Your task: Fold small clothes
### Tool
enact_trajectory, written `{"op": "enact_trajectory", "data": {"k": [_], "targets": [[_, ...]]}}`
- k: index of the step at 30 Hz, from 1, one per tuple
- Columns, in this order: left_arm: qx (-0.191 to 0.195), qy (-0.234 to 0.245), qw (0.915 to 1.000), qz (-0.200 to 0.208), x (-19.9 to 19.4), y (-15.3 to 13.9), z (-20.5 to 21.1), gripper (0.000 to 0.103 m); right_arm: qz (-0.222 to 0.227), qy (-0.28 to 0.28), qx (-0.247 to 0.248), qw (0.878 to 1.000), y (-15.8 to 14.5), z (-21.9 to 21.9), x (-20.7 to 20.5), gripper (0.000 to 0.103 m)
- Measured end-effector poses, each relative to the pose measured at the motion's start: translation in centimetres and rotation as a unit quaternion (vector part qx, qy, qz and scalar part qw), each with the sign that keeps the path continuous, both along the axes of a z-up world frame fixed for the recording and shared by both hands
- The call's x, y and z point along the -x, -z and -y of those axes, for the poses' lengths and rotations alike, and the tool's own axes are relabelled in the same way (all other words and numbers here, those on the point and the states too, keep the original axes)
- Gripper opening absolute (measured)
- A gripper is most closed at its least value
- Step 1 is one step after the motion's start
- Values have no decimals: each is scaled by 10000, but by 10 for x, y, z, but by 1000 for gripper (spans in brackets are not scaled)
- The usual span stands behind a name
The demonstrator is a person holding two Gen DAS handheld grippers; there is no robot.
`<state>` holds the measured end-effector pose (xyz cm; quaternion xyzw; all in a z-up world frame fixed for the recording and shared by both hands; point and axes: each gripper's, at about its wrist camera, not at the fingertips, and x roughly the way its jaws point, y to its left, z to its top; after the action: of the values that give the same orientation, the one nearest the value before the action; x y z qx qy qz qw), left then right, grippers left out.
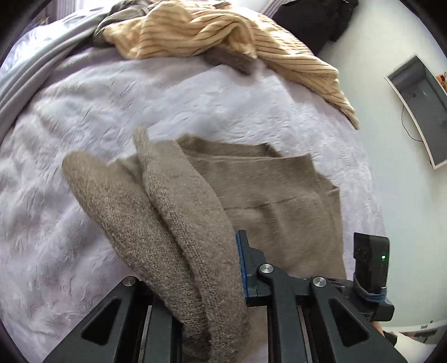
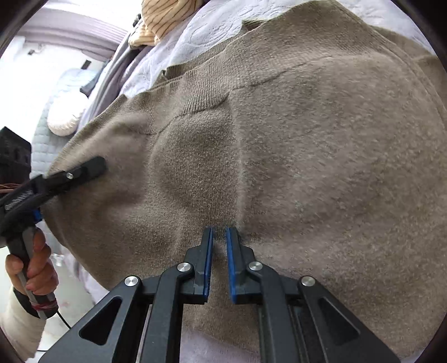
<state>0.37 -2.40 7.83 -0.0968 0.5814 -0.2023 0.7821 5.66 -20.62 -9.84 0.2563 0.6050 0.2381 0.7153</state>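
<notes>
Left wrist view looks down over a bed covered by a pale lilac bedspread with an embossed pattern (image 1: 117,92), which carries everything here. Toward its far edge lies a heap of crumpled cream fabric with thin dark stripes (image 1: 212,30), with a grey-brown cloth (image 1: 123,14) tucked behind it. Along the left edge runs a band of smooth grey sheet (image 1: 30,69). Beyond the bed's right edge is a white wall bearing a white-framed grey panel (image 1: 419,106) with a thin cable hanging below it.

A taupe knitted sweater (image 1: 265,190) lies partly flat near the bedspread's near right part. Its thick folds rise up into the left gripper (image 1: 223,279), whose jaws are clamped on the knit; only the right blue-padded finger shows, the other being buried under the fabric.

Right wrist view is almost filled by the same sweater (image 2: 307,139), its ribbed neckline toward the top left. The right gripper (image 2: 219,231) has its 2 blue pads nearly together, pinching a small ridge of the fuzzy knit at their tips. At the left, the left gripper (image 2: 92,167) grips the sweater's edge, held on its handle by a hand (image 2: 33,265) in a white sleeve. Past the bed's left edge the room is bright, with a pale quilted cushion (image 2: 67,111) and a lilac moulding.
</notes>
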Motion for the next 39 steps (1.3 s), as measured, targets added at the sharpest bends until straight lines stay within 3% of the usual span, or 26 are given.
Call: {"op": "enact_trajectory", "data": {"k": [3,7,10,12,15,17,19,21,22,23,25,27,30,32,33,34,36,37,39], "targets": [[-16,440,9988,216,-2,-20,50,18,100,274,-110,9995,-11,32,6,11],[-211,1090,9931,375,1,-23,129,18,151,819,-429,9956,-18,84,20,15],[-484,1662,9843,338,9,-3,197,19,15,1271,-787,9888,-5,120,33,15],[-955,1879,9770,305,15,18,232,23,-222,1538,-1059,9822,13,138,41,16],[-1350,2046,9690,301,26,37,258,36,-488,1868,-1653,9672,36,154,49,15],[-1239,2066,9697,395,34,32,260,49,-535,1989,-1877,9604,44,155,54,13],[-1010,2179,9690,581,42,18,262,49,-550,2024,-1997,9572,49,160,55,13],[-997,2375,9616,951,52,1,268,49,-569,2006,-2040,9565,53,155,55,13],[-1018,2407,9588,1113,56,-7,269,55,-587,2006,-2062,9559,55,157,56,13],[-1021,2357,9585,1233,56,-14,267,74,-622,2015,-2096,9548,56,158,55,13],[-898,2034,9641,1452,53,-26,253,83,-657,2082,-2232,9500,59,163,53,13],[-809,1659,9733,1364,43,-32,233,83,-665,2219,-2375,9434,61,172,55,13],[-808,980,9848,1188,29,-30,198,83,-596,2554,-2796,9236,64,185,60,20],[-823,623,9890,1059,22,-23,176,83,-575,2818,-3120,9055,67,197,67,40],[-863,417,9906,973,19,-19,162,83,-555,2961,-3327,8936,69,203,69,63],[-923,274,9912,909,17,-14,153,83,-511,3040,-3561,8821,70,208,72,73],[-1145,-11,9902,805,14,-3,134,83,-455,3131,-4014,8595,74,213,70,74],[-1215,-88,9897,747,13,3,128,83,-477,3099,-4089,8570,75,214,66,74],[-1295,-180,9897,582,9,16,116,83,-535,2863,-3983,8698,73,211,53,74]]}}
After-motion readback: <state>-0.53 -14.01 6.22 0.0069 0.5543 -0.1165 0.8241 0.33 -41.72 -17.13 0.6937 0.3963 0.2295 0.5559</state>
